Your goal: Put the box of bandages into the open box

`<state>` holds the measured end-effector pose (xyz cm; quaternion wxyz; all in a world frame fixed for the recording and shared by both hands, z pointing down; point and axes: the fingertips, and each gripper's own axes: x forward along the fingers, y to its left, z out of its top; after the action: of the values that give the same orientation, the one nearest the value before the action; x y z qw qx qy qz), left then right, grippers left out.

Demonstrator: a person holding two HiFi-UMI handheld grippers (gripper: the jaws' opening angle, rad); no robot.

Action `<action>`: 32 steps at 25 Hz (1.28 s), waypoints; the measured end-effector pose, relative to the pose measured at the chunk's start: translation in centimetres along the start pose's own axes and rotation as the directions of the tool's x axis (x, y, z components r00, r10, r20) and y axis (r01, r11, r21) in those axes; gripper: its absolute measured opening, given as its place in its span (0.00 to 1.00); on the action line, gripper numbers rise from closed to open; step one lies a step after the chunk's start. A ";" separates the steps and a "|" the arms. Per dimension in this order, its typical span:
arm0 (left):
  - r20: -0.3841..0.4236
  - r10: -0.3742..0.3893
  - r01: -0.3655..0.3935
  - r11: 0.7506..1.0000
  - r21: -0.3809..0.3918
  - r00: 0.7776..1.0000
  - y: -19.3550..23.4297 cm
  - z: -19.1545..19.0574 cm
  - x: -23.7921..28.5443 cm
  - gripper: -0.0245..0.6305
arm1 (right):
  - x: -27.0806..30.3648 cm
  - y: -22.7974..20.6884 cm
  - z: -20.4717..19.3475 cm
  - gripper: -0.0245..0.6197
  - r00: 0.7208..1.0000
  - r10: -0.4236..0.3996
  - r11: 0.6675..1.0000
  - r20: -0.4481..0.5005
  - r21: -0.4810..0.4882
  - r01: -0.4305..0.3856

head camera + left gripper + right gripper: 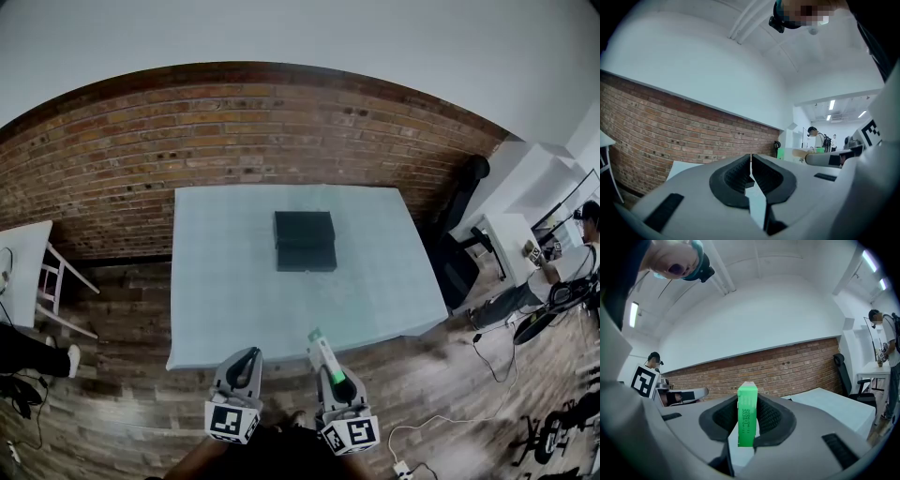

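Right claw (747, 405) clamps the green bandage box (747, 420); left claw (750, 161) sits closed, empty. We should carry it level over the open box (305, 241) mid-tabletop (225, 291).

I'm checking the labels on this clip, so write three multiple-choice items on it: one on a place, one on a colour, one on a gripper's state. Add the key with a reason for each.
1. Where does the dark open box stand?
A. On the floor
B. Near the middle of the table
C. On a chair

2. What colour is the box of bandages?
A. Red
B. Yellow
C. Green

3. How do the jaws of the left gripper stand?
A. Together, with nothing between them
B. Clamped on the box of bandages
C. Wide apart

Key:
1 B: the head view shows it on the tabletop.
2 C: it shows bright green, clamped in the right gripper.
3 A: the left gripper view shows the pads meeting, with nothing between them.
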<state>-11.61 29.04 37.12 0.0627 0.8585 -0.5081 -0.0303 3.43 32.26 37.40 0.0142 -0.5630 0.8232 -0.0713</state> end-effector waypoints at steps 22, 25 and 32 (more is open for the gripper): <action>0.008 -0.001 0.001 1.000 -0.001 1.000 2.3 0.2 4.1 0.10 | 5.1 -0.7 0.4 0.19 1.000 -0.004 0.999 0.025 -0.043 0.005; 0.009 0.004 -0.004 1.000 0.005 1.000 1.5 0.3 6.2 0.10 | 6.1 -2.5 0.5 0.19 1.000 0.009 0.999 0.016 -0.047 -0.009; 0.012 0.018 -0.018 1.000 0.016 1.000 -0.4 0.6 11.9 0.10 | 8.7 -7.5 1.0 0.19 0.999 0.037 0.998 0.005 -0.045 -0.037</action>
<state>-5.56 18.78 36.60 0.0533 0.8541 -0.5164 -0.0305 7.25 21.42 37.86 0.0051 -0.5480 0.8349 -0.0511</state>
